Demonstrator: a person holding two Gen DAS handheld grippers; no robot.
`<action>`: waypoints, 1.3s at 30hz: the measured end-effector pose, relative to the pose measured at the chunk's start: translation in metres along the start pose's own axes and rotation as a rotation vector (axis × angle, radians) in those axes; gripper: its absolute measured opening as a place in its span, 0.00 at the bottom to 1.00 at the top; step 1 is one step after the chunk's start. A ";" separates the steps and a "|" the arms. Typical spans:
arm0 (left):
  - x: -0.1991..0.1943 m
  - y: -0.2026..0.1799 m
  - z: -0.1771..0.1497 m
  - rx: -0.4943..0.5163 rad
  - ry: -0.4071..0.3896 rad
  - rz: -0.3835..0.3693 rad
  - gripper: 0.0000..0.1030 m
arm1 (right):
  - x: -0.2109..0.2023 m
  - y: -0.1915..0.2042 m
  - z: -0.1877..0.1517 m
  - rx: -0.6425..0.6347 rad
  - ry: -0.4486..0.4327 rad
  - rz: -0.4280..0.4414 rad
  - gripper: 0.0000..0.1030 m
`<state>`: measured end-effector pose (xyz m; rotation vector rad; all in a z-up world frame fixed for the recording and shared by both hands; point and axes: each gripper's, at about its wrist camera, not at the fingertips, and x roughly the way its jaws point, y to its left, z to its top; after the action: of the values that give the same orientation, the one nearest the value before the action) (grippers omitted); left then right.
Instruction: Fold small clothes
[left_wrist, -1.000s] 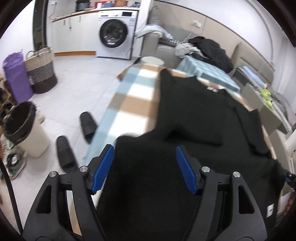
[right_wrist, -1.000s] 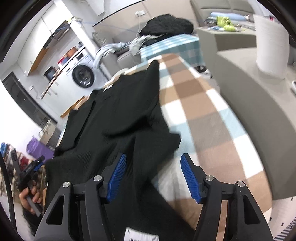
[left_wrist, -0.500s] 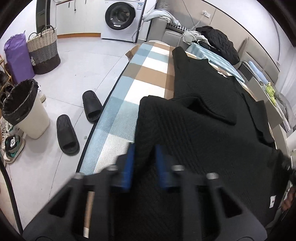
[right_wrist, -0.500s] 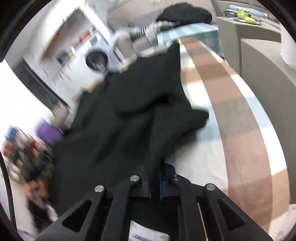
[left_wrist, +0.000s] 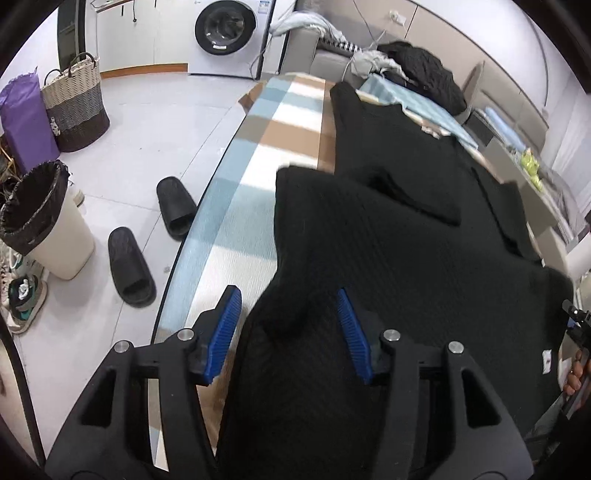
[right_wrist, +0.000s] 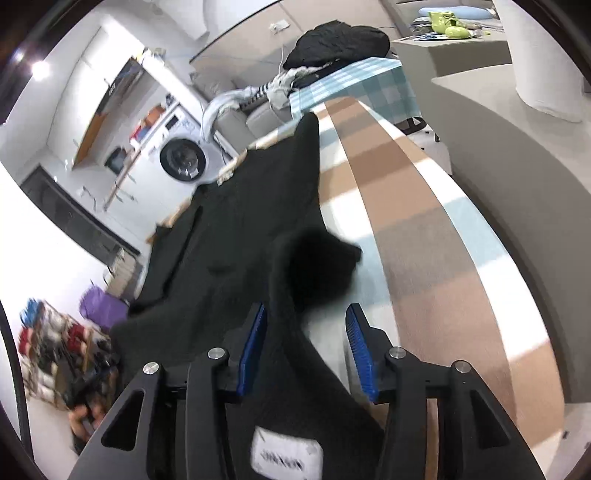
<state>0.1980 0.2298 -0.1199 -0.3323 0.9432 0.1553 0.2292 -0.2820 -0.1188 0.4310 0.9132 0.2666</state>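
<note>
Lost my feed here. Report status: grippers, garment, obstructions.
Left gripper open, right gripper open. Black sweater on checkered tablecloth, near edge bunched between both jaws, ungripped. Nothing in the way.

Black garment (left_wrist: 399, 258) reads as matt knit cloth with a fine ribbed weave, a white cloth label (right_wrist: 286, 458) sewn on. Under it, the checked tablecloth (left_wrist: 236, 221) looks smooth with a faint sheen. Left gripper (left_wrist: 288, 325): matt black plastic, ridged blue pads (left_wrist: 223, 332), shiny metal screws (left_wrist: 184, 334). The floor (left_wrist: 155, 122) is glossy.
</note>
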 end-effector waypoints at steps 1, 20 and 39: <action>0.002 0.000 -0.002 0.001 0.011 0.005 0.49 | -0.001 -0.001 -0.004 -0.013 0.006 -0.013 0.50; -0.060 -0.012 -0.001 0.057 -0.189 0.001 0.03 | -0.037 0.027 -0.021 -0.222 -0.122 0.016 0.04; 0.049 -0.010 0.091 -0.032 -0.046 0.008 0.26 | 0.032 0.013 0.055 -0.017 -0.096 -0.183 0.53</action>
<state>0.2991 0.2509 -0.1077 -0.3534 0.8972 0.1846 0.2919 -0.2714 -0.1063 0.3394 0.8501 0.0857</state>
